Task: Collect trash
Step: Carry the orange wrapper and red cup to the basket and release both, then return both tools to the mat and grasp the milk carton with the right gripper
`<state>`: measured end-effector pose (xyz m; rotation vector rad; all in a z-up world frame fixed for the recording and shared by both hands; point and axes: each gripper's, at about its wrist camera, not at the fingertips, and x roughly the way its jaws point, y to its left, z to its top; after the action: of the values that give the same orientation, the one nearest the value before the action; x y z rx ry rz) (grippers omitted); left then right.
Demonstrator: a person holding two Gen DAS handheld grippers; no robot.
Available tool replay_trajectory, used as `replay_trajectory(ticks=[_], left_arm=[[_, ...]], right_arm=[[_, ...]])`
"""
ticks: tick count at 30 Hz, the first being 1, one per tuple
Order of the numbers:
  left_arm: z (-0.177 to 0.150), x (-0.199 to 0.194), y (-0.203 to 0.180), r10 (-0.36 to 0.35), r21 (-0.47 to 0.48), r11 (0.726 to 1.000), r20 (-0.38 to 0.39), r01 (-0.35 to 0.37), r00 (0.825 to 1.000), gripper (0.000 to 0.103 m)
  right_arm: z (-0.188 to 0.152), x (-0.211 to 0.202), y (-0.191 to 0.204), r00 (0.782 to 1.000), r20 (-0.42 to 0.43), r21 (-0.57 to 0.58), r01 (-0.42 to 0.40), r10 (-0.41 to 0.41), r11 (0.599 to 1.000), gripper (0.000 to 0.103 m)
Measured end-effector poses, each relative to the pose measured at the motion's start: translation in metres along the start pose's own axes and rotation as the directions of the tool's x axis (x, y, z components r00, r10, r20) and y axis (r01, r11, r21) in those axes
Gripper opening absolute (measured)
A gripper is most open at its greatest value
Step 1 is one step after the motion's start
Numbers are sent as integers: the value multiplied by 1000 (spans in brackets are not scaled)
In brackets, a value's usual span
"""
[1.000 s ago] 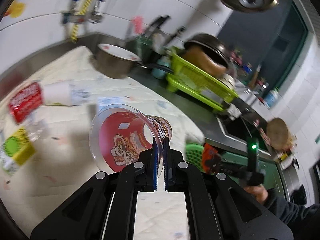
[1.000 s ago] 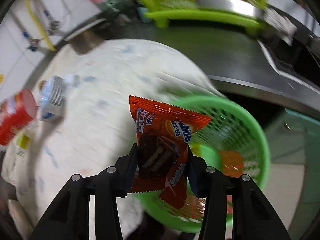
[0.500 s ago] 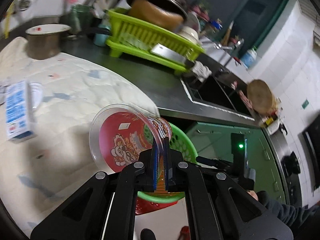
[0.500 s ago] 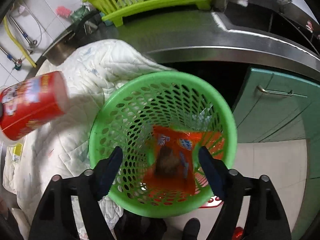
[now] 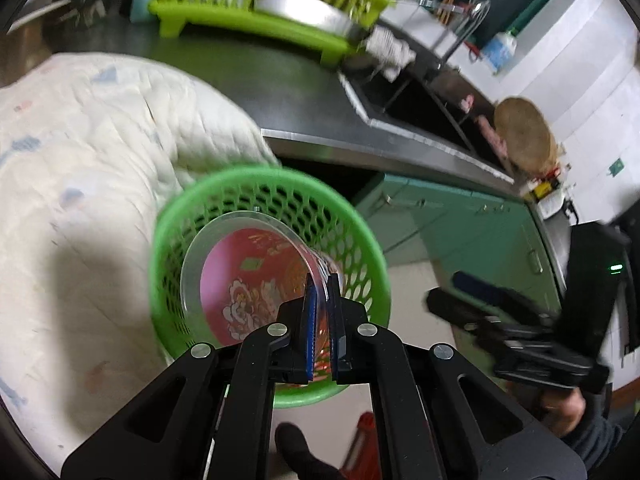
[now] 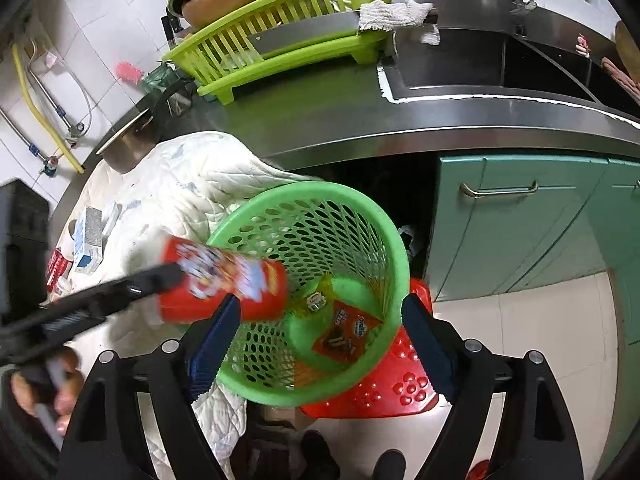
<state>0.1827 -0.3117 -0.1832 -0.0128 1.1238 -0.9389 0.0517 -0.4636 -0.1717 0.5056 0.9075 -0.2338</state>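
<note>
The cup [image 5: 256, 280] now hangs over the basket [image 5: 362, 240], left gripper [image 5: 322, 300] clamped on its rim. Right gripper [image 6: 320, 334] has just been opening, empty (wrapper [image 6: 344, 334] inside). Release once the cup clears the near rim.

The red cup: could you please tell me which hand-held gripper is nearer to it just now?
Left. The left hand-held gripper is shut on the rim of the red cup, holding it over the green basket. The right hand-held gripper stands open and empty beside the cup, above the basket.

Red cup [image 6: 224, 284] and left claw [image 6: 168, 276] motion-blurred
</note>
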Motion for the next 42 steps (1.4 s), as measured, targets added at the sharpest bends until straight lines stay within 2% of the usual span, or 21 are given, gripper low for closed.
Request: replay_trajectory(ticks=[7, 9, 10, 11, 12, 20, 27, 35, 42], left_arm=[[-13, 28, 10, 11, -41, 999, -64, -14, 998, 8], [-14, 30, 12, 9, -57, 998, -73, -14, 997, 29], [-15, 29, 13, 11, -61, 998, -69, -15, 998, 33], [-15, 27, 13, -3, -66, 998, -66, -1, 998, 44], [-15, 25, 12, -4, -64, 998, -60, 0, 998, 49], [-11, -9, 14, 17, -55, 998, 4, -17, 1000, 49], [-12, -63, 42, 107, -99, 990, 86, -98, 991, 49], [-27, -133, 90, 234, -194, 961, 177, -199, 956, 49], [-54, -196, 139, 356, -294, 913, 234, -283, 905, 50]], right_arm=[[-5, -3, 0, 1000, -3, 4, -4, 4, 1000, 80], [-6, -3, 2, 1000, -5, 2, -5, 5, 1000, 80], [-7, -3, 3, 1000, -7, 1, -8, 8, 1000, 80], [-7, -3, 4, 1000, -7, 0, -9, 9, 1000, 80], [-8, -3, 6, 1000, -7, -2, -8, 8, 1000, 80], [2, -13, 19, 999, 23, -35, -25, 25, 999, 80], [13, -13, 43, 998, 29, -87, -45, 48, 995, 82], [20, 4, 99, 994, -5, -193, -108, 109, 975, 83], [24, 25, 169, 984, -48, -302, -180, 174, 936, 84]])
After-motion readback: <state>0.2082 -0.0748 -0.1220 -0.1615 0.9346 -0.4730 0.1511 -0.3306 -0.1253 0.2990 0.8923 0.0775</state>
